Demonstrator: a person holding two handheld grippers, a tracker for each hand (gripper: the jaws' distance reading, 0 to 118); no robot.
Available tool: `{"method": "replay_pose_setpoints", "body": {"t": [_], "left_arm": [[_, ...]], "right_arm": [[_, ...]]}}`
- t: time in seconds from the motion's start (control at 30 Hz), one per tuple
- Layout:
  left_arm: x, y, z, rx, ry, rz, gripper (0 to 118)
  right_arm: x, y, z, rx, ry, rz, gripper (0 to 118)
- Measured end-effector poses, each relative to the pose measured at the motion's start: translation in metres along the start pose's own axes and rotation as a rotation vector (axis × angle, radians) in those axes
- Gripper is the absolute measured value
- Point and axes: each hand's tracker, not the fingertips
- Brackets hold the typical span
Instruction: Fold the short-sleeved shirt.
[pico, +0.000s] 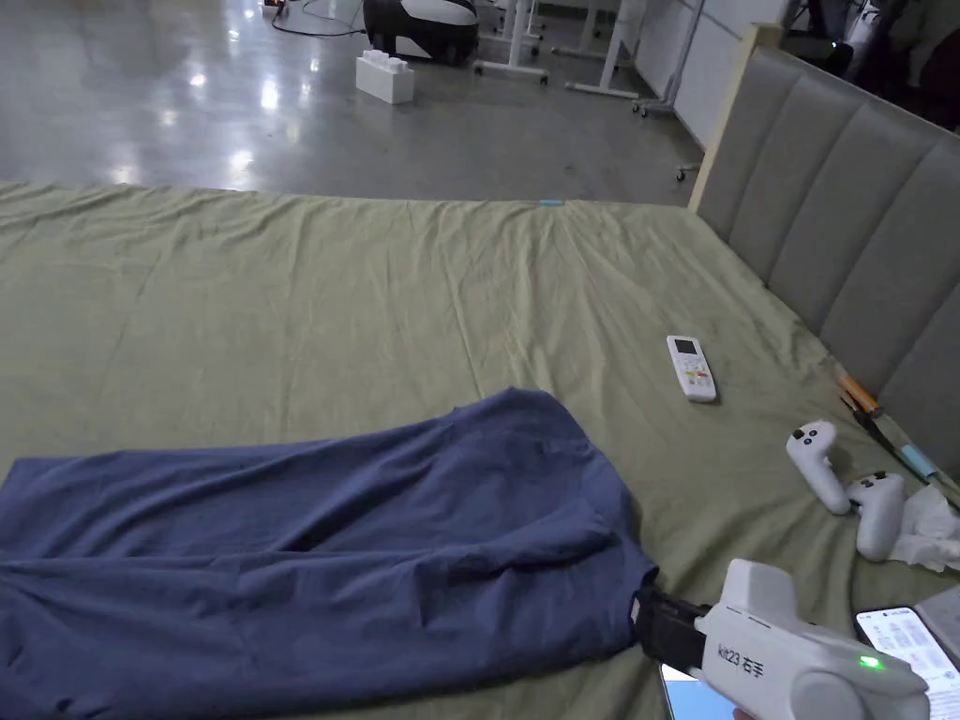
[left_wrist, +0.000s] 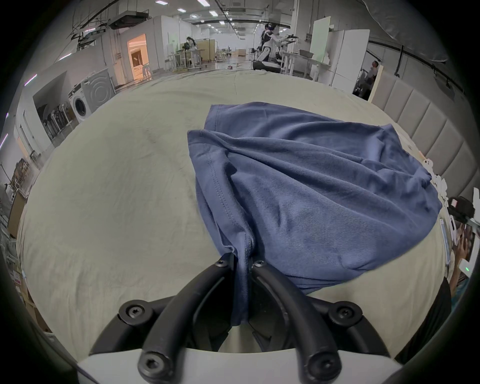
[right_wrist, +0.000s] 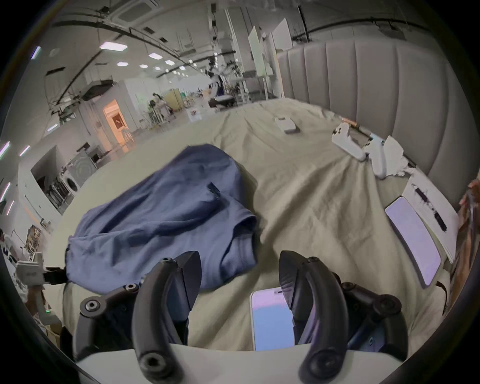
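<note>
Head view: blue shirt (pico: 309, 553) lies rumpled on the green bed sheet (pico: 375, 291), spread from the left picture edge to the right gripper (pico: 647, 614) at its right corner; whether those jaws grip cloth cannot be told here. Open sheet beyond the shirt; a white remote (pico: 691, 367) and 2 white controllers (pico: 844, 483) lie well apart from it, near the padded headboard (pico: 844, 206). Glossy grey floor (pico: 281, 103) past the bed's far edge.

Left gripper view: left gripper (left_wrist: 242, 262) has both jaws closed on a bunched hem corner of the shirt (left_wrist: 298, 181). Bare sheet (left_wrist: 117, 194) to the left.

Right gripper view: right gripper (right_wrist: 240, 270) has its jaws spread wide, holding nothing; the shirt (right_wrist: 161, 213) edge lies by the left jaw, 1 lit phone (right_wrist: 270, 319) by the right jaw, another phone (right_wrist: 413, 239) farther right.
</note>
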Motion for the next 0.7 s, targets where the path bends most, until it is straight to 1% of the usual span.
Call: {"method": "replay_pose_setpoints", "body": {"t": [0.07, 0.2, 0.23, 0.27, 0.3, 0.33, 0.37, 0.4, 0.43, 0.47, 0.5, 0.53, 0.57, 0.6, 0.63, 0.67, 0.7], "left_arm": [[-0.002, 0.002, -0.001, -0.003, 0.0, -0.002, 9], [-0.006, 0.003, -0.003, -0.005, -0.006, 0.006, 9], [-0.006, 0.003, -0.003, -0.005, -0.01, 0.008, 9], [-0.006, 0.003, -0.003, -0.004, -0.012, 0.009, 9], [-0.006, 0.003, -0.002, -0.002, -0.012, 0.01, 9], [-0.007, 0.002, -0.004, 0.003, -0.013, 0.013, 9], [-0.007, 0.001, -0.003, 0.008, -0.012, 0.012, 9], [-0.008, 0.001, -0.003, 0.01, -0.012, 0.013, 9], [-0.008, 0.001, -0.002, 0.012, -0.012, 0.015, 9], [-0.011, 0.004, -0.002, 0.001, -0.021, 0.035, 9], [-0.013, 0.007, -0.001, -0.008, -0.03, 0.064, 9], [-0.016, 0.009, 0.001, -0.016, -0.039, 0.086, 9], [-0.019, 0.011, 0.003, -0.011, -0.047, 0.092, 9], [-0.021, 0.011, 0.006, -0.005, -0.05, 0.096, 9], [-0.023, 0.012, 0.01, 0.001, -0.058, 0.104, 9], [-0.024, 0.008, 0.02, 0.053, -0.043, 0.069, 8], [-0.027, 0.006, 0.026, 0.057, -0.04, 0.071, 8]], "right_arm": [[-0.003, 0.004, -0.026, -0.032, -0.012, 0.007, 65], [-0.005, 0.005, -0.058, -0.1, -0.044, 0.002, 65], [-0.007, 0.005, -0.057, -0.085, -0.057, 0.025, 64], [-0.012, 0.006, -0.054, -0.075, -0.076, 0.067, 57], [-0.015, 0.006, -0.053, -0.075, -0.094, 0.084, 47], [-0.017, 0.003, -0.047, -0.061, -0.095, 0.105, 36], [-0.019, 0.001, -0.045, -0.048, -0.094, 0.148, 22], [-0.023, 0.002, -0.044, -0.05, -0.116, 0.197, 21], [-0.023, 0.002, -0.044, -0.057, -0.123, 0.223, 20], [-0.024, 0.002, -0.043, -0.063, -0.117, 0.21, 19], [-0.025, 0.002, -0.042, -0.063, -0.121, 0.215, 17], [-0.026, 0.003, -0.041, -0.064, -0.125, 0.227, 13], [-0.031, 0.006, -0.035, -0.041, -0.153, 0.255, 6], [-0.033, 0.005, -0.031, -0.042, -0.141, 0.26, 6], [-0.034, 0.005, -0.026, -0.036, -0.158, 0.28, 5], [-0.036, 0.009, -0.02, -0.024, -0.16, 0.288, 4], [-0.037, 0.009, -0.013, -0.008, -0.156, 0.288, 4]]}}
